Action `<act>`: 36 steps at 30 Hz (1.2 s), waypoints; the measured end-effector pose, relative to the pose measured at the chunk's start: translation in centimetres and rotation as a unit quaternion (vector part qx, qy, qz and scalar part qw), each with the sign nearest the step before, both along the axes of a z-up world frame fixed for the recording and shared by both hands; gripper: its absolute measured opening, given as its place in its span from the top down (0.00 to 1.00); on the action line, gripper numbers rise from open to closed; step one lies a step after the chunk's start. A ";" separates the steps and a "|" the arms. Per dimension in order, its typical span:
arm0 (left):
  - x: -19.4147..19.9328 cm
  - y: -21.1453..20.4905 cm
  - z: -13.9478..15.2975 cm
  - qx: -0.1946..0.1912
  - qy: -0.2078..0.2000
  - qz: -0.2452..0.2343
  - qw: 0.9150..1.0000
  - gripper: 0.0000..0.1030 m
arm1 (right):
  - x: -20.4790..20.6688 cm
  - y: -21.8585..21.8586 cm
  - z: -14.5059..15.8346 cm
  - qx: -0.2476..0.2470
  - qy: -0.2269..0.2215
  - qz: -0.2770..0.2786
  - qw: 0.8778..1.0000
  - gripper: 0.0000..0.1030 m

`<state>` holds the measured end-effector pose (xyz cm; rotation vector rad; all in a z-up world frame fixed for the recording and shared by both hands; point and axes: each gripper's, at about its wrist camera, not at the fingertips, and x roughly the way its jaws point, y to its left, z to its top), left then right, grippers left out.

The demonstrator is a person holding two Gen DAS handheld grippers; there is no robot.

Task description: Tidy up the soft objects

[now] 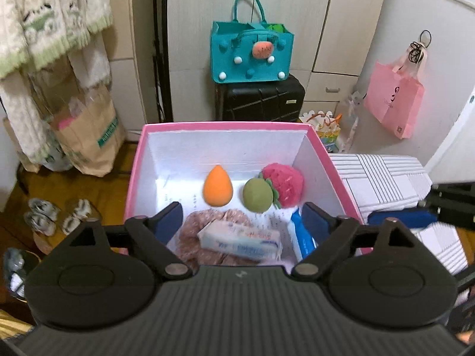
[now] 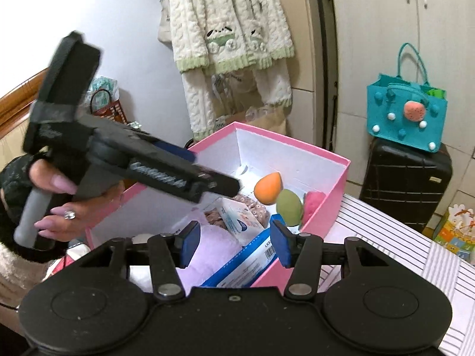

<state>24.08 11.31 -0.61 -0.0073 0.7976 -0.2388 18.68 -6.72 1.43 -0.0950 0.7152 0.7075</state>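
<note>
Pink box held orange sponge, green sponge, strawberry plush, tissue pack. Left gripper, right gripper spread, empty. Sorting apparently near finished.

My left gripper jaws wide, empty, lower centre; right gripper partly open, empty; left hand lower left.
</note>
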 end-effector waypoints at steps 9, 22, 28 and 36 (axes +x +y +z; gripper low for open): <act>-4.9 -1.2 3.3 0.040 -0.014 -0.008 0.999 0.01 | -3.8 -1.0 2.2 -0.029 -0.046 -0.045 0.998 0.28; -11.7 -1.5 4.5 0.076 -0.015 0.061 0.995 0.00 | -8.8 -4.0 4.4 -0.087 -0.027 -0.183 0.979 0.02; -15.2 -2.2 5.3 0.073 -0.032 0.053 0.995 0.00 | -11.5 -5.9 5.3 -0.057 -0.018 -0.209 0.976 0.02; -18.4 -3.8 6.3 0.074 -0.059 0.040 0.995 0.00 | -14.9 -8.1 6.1 -0.026 -0.026 -0.240 0.970 0.02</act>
